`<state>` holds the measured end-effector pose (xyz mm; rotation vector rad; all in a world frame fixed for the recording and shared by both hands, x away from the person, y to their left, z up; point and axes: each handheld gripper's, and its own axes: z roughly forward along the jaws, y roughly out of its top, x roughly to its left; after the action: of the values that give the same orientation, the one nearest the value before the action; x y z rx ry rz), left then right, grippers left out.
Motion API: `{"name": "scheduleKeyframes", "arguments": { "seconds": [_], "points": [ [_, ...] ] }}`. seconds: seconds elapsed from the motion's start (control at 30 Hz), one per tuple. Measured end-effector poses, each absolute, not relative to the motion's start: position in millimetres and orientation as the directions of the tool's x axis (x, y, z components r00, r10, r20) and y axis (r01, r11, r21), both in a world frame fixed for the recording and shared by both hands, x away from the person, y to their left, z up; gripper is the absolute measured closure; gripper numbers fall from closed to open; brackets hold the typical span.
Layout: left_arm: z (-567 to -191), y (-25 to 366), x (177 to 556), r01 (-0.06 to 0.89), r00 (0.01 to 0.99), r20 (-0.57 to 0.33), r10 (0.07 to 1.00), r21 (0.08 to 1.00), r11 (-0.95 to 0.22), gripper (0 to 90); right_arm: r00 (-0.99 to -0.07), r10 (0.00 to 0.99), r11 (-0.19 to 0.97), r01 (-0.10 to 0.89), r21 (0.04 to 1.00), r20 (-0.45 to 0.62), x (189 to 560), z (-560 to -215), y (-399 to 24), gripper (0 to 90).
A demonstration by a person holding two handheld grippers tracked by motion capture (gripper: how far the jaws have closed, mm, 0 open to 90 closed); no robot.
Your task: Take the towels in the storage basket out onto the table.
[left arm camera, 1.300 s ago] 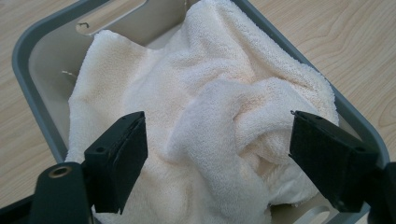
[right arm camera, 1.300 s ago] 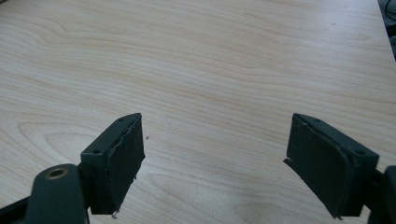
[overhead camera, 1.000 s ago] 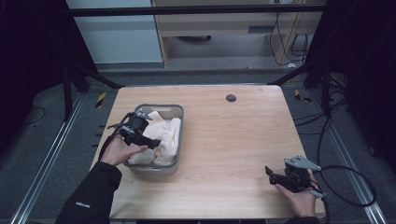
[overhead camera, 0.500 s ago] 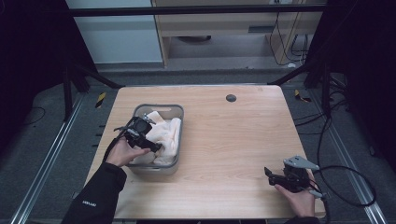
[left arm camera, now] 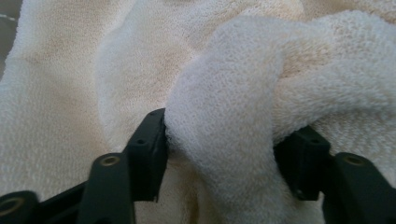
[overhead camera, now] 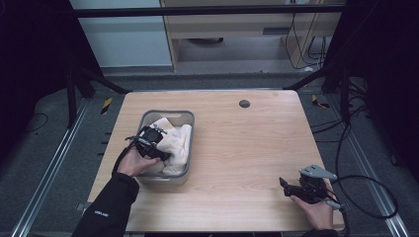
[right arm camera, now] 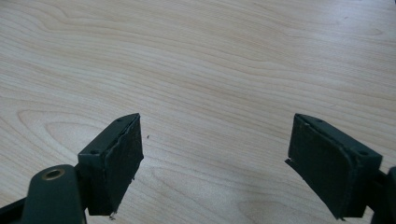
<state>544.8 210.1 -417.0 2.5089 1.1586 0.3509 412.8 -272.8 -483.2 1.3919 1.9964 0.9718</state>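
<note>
From above, the left gripper [overhead camera: 160, 153] is reaching down into the grey bin [overhead camera: 167, 115] at the desk's [overhead camera: 247, 148] left, its jaws having just been closing on the cream towel [overhead camera: 179, 143] lying there. The right gripper [overhead camera: 285, 185] is resting near the front right corner.

Along the left gripper [left arm camera: 224, 154], both pads are pressing a thick fold of towel [left arm camera: 224, 116].

Along the right gripper [right arm camera: 215, 163], the jaws are standing wide apart over bare desk [right arm camera: 210, 60], holding nothing.

Cream towel [left arm camera: 233, 93], grey bin [overhead camera: 165, 114], pale wood table [overhead camera: 247, 143]
</note>
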Motion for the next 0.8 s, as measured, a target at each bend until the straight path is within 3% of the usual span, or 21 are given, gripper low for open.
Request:
{"name": "scheduleKeyframes", "arguments": {
  "seconds": [0.3,0.8],
  "points": [
    [-416.8,203.2,547.5,0.727,0.597,0.07,0.8,0.375,-0.575,61.9,-0.343,0.939,0.217,0.568,0.794,-0.011,413.0,-482.9,-273.4,18.1],
    [-396.7,209.2,541.6,0.721,0.572,0.072,0.817,0.432,-0.542,70.8,-0.345,0.938,0.218,0.568,0.793,-0.011,413.1,-482.7,-273.7,18.7]
  ]
}}
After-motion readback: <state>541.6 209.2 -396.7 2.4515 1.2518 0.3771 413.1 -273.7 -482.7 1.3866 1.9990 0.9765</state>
